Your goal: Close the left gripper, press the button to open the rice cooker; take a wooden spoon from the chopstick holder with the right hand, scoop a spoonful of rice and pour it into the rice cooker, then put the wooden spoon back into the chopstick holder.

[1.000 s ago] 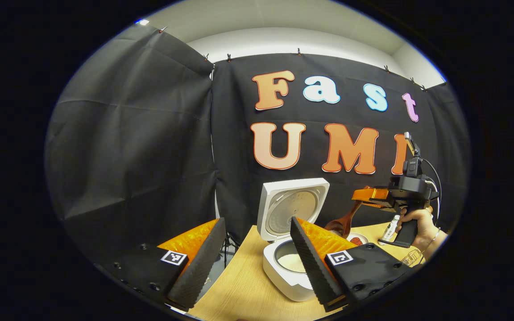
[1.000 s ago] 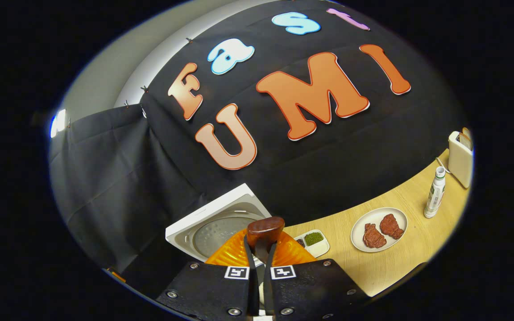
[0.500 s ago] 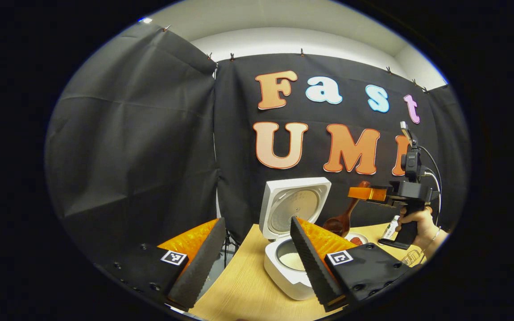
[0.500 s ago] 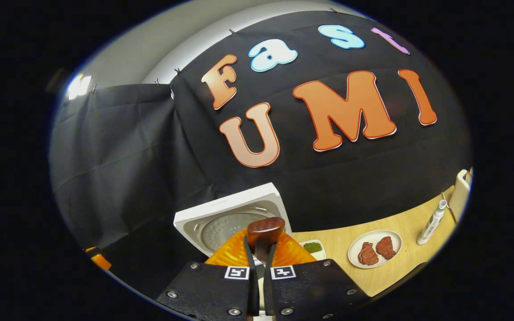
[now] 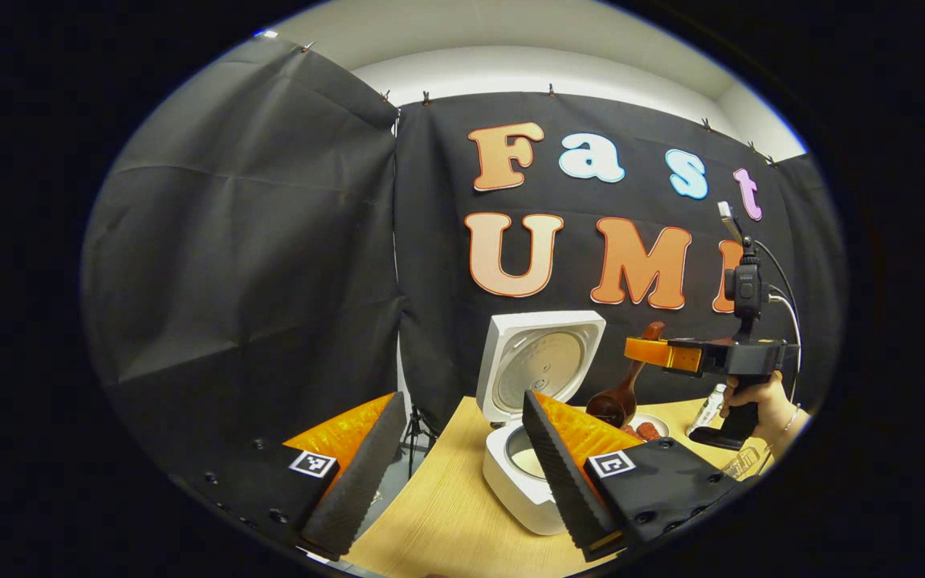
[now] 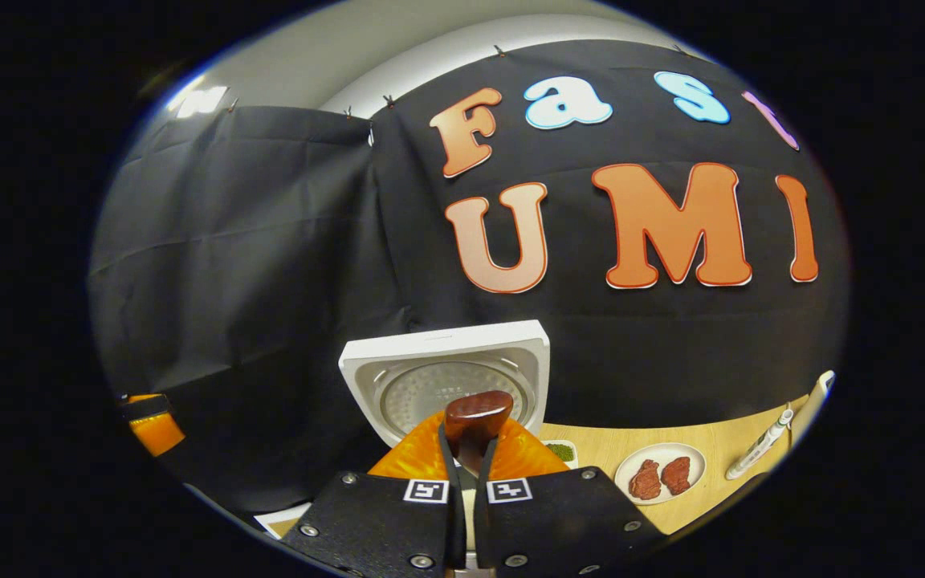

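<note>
Even, soft overhead light, sharp centre, strong fisheye bending at edges

Black cloth (image 5: 254, 241) hangs in creased panels around the booth, clipped along its top edge. Above it runs a pale wall (image 5: 511, 68) and a greyish ceiling (image 5: 495, 24). The counter (image 5: 438, 522) below is light wood-grain, evenly lit from overhead.

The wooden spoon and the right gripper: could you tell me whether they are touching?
Touching. In the right gripper view, the right gripper has both fingers pressed on the wooden spoon handle.
</note>
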Tool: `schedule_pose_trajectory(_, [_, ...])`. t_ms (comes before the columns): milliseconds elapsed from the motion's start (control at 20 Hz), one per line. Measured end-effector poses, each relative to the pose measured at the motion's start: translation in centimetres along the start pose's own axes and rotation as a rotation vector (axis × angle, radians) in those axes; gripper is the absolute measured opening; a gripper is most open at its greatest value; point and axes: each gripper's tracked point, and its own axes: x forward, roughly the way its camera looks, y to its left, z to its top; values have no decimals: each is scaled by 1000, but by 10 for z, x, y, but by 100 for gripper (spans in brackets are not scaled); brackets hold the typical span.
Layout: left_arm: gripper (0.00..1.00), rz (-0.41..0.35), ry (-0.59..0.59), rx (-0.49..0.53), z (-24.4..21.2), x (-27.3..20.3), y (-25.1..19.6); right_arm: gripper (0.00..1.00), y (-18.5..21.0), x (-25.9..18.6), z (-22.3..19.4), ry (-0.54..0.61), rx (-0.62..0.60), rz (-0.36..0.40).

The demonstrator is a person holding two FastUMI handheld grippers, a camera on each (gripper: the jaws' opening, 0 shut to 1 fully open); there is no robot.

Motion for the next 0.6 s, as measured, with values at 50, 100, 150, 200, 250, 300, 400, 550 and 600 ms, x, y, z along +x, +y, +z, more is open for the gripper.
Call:
schedule_pose_trajectory(50, [99, 1, 1, 0, -1, -1, 0, 3, 3, 0, -2, 4, -21, 4])
schedule_pose_trajectory(100, [99, 1, 3, 1, -1, -2, 0, 3, 5, 0, -4, 6, -42, 9])
schedule_pose_trajectory(150, [99, 3, 1, 2, -1, -3, 1, 3, 8, 0, -6, 9, -59, 14])
schedule_pose_trajectory(200, [99, 5, 1, 3, -1, -4, 1, 4, 9, -1, -8, 9, -70, 16])
schedule_pose_trajectory(250, [99, 8, 0, 5, -1, -4, 1, 3, 10, -1, -8, 9, -76, 18])
schedule_pose_trajectory(300, [99, 10, -1, 7, 0, -5, 2, 4, 11, -1, -9, 8, -76, 20])
schedule_pose_trajectory(400, [99, 12, -3, 6, 0, -6, 1, 3, 9, -3, -9, 8, -51, 16])
schedule_pose_trajectory(550, [99, 14, -7, 4, 1, -9, -1, 3, -2, -9, -4, -3, 36, -1])
schedule_pose_trajectory(600, [99, 16, -9, 7, 1, -10, -1, 3, -6, -12, 0, -11, 67, -4])
